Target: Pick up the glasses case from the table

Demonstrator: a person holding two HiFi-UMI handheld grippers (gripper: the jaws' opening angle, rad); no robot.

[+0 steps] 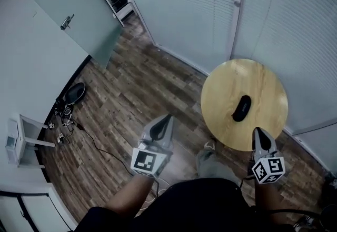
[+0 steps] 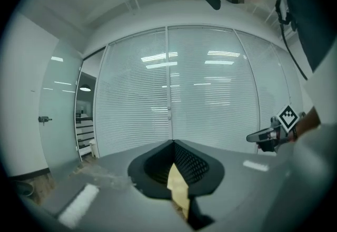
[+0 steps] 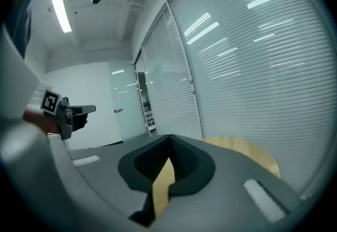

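Jaws on the left gripper (image 1: 166, 118) and right gripper (image 1: 257, 132) were pressed together on nothing, likely since neither was at the target yet. The round wooden table (image 1: 263, 76) stood ahead of the right gripper, with the glasses case (image 1: 241, 108) lying untouched near its middle.

We see the glasses case (image 1: 241, 108) lying on the surface (image 1: 263, 76), near its middle. Our right gripper (image 1: 257, 133) is over the surface's near edge, and our left gripper (image 1: 165, 120) is well to its left, above the floor (image 1: 126, 94). Blinds (image 1: 184, 10) stand behind the surface.
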